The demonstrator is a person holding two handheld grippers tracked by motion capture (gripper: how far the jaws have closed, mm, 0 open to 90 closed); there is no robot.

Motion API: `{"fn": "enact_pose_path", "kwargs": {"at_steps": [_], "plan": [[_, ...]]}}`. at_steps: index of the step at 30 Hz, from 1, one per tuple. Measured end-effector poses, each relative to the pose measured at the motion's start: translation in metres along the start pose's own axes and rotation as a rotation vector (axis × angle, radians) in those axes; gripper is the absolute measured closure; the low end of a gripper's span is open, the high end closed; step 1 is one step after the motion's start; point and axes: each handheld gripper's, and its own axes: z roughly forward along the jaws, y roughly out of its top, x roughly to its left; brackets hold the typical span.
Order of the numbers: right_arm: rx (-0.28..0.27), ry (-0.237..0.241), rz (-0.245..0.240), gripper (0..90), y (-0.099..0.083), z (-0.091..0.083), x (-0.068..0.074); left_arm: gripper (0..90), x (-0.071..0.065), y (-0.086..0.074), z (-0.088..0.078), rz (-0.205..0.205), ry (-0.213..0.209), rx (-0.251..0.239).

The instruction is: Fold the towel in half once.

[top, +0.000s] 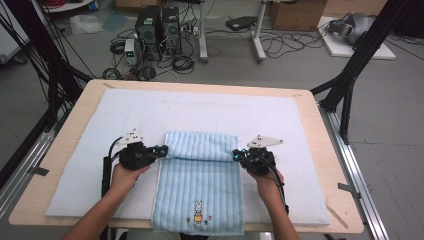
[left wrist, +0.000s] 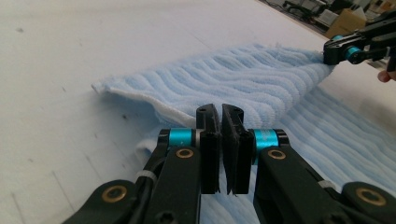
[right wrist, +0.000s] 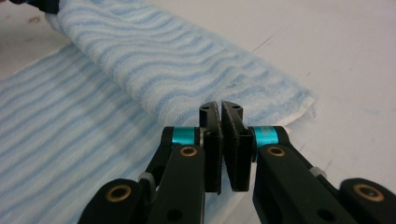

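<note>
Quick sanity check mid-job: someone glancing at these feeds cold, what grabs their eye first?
The light blue striped towel lying mid-table on the pale mat, its far end folded back toward the person and a small rabbit picture near its near edge. Next, the left gripper and the right gripper, each shut on one side edge of that fold. Behind the table, computer towers and cables sit on the floor.

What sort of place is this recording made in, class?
Probably a lab or workshop: computer towers and tangled cables sit on the bare floor beyond the table, and cardboard boxes stand behind.
</note>
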Motion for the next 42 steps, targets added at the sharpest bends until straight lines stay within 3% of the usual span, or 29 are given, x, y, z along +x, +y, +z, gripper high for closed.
{"fn": "enact_pose_path", "kwargs": {"at_steps": [3,5,7,8,10,14,20,26,31,34,38,42], "plan": [[0.028,0.001,0.000,86.4,-0.006,-0.002,0.004,84.8,-0.004,-0.009,-0.002,0.015,-0.010,0.029],[0.043,0.012,0.013,76.6,-0.008,-0.001,0.003,78.1,-0.005,-0.013,0.000,0.023,0.030,0.036],[0.039,-0.005,0.011,71.6,-0.007,-0.001,0.002,53.4,0.000,-0.011,0.001,-0.028,0.063,0.031],[0.030,-0.012,0.001,68.5,-0.006,-0.002,0.001,49.1,0.003,-0.010,0.002,-0.053,0.061,0.020],[0.017,-0.030,0.000,62.1,-0.004,-0.004,0.000,45.3,0.009,-0.007,0.002,-0.073,0.092,-0.015],[-0.004,-0.050,0.034,54.4,-0.005,-0.008,-0.006,41.2,0.021,0.003,0.005,-0.099,0.112,-0.024],[-0.016,-0.059,0.063,51.0,-0.007,-0.011,-0.012,41.0,0.036,0.017,0.015,-0.127,0.140,-0.027],[-0.009,-0.072,0.080,47.0,-0.009,-0.011,-0.015,41.1,0.046,0.026,0.032,-0.144,0.136,-0.014],[-0.005,-0.077,0.091,44.5,-0.010,-0.010,-0.018,40.4,0.046,0.026,0.051,-0.141,0.138,0.072],[0.003,-0.081,0.093,42.7,-0.011,-0.008,-0.019,41.6,0.040,0.023,0.060,-0.103,0.137,0.114],[0.015,-0.092,0.114,38.3,-0.009,-0.001,-0.023,56.1,0.036,0.021,0.065,-0.038,0.171,0.159],[0.023,-0.094,0.130,37.7,-0.004,0.004,-0.027,77.5,0.037,0.020,0.063,-0.022,0.164,0.163]]}}
